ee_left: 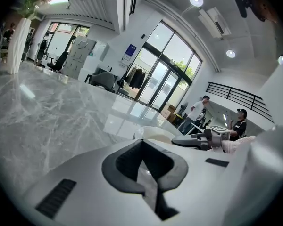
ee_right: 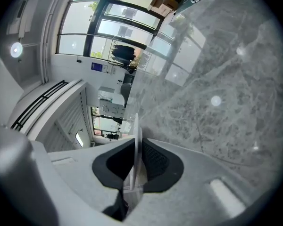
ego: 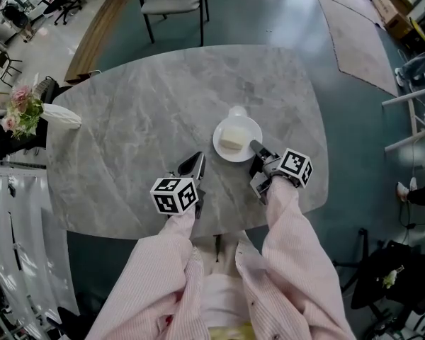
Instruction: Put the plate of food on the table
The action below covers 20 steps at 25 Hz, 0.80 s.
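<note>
Counter (ego: 127, 140): grey marbled slab, rounded corners, glossy sheen.
Near right: white plate (ego: 249, 128) carrying a pale block of food (ego: 231, 139); resting on the stone or just clear of it, can't tell.
Left edge: white vase (ego: 60, 115), pink flowers (ego: 20, 113) leaning outward.

White round plate (ego: 220, 148) bearing a pale block of food (ego: 231, 139) over the grey marble bench (ego: 127, 140), right of centre; right gripper (ego: 256, 148) on its near-right rim, left gripper (ego: 196, 163) leftward, grey chair (ego: 171, 0) behind.

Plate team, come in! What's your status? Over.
Right tool clamped on plate rim. Left tool shut, empty. Food block on plate, down at table. Nothing in the way.
</note>
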Tool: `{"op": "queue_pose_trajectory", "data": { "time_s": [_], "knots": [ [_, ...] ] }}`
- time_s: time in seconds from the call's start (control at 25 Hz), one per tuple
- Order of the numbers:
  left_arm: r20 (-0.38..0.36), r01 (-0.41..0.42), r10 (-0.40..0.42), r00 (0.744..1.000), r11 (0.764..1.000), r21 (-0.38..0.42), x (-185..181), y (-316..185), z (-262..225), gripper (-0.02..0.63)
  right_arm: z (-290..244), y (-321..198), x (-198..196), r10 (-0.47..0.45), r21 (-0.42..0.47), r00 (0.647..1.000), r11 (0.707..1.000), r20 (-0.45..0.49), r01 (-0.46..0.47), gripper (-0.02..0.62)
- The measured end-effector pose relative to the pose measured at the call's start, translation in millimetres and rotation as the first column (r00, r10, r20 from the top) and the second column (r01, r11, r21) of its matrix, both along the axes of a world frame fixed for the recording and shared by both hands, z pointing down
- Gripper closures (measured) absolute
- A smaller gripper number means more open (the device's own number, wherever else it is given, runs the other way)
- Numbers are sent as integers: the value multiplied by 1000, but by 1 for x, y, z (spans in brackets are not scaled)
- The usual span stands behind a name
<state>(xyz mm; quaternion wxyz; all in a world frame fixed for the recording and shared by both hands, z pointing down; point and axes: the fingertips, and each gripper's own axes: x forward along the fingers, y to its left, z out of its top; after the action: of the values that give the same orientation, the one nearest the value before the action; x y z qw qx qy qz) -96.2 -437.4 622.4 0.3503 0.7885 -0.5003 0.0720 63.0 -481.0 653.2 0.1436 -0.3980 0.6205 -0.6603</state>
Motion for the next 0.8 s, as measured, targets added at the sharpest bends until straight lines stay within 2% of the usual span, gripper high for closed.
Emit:
{"op": "queue_pose_trajectory", "data": {
  "time_s": [0.2,0.4,0.68,0.8],
  "knots": [
    [-7,-4,4,1000,1000,-13,3,0,5,611,4,0,0,-14,-1,999,1000,-35,14,568],
    [-8,-5,5,1000,1000,-23,3,0,7,611,8,-2,2,-38,4,989,999,-144,39,571],
    [-9,-4,3,1000,1000,-26,2,2,8,611,7,-5,1,-83,7,957,996,-276,89,571],
    [-14,-6,6,1000,1000,-24,5,2,7,611,8,-5,0,-137,7,919,989,-370,150,563]
  ]
}}
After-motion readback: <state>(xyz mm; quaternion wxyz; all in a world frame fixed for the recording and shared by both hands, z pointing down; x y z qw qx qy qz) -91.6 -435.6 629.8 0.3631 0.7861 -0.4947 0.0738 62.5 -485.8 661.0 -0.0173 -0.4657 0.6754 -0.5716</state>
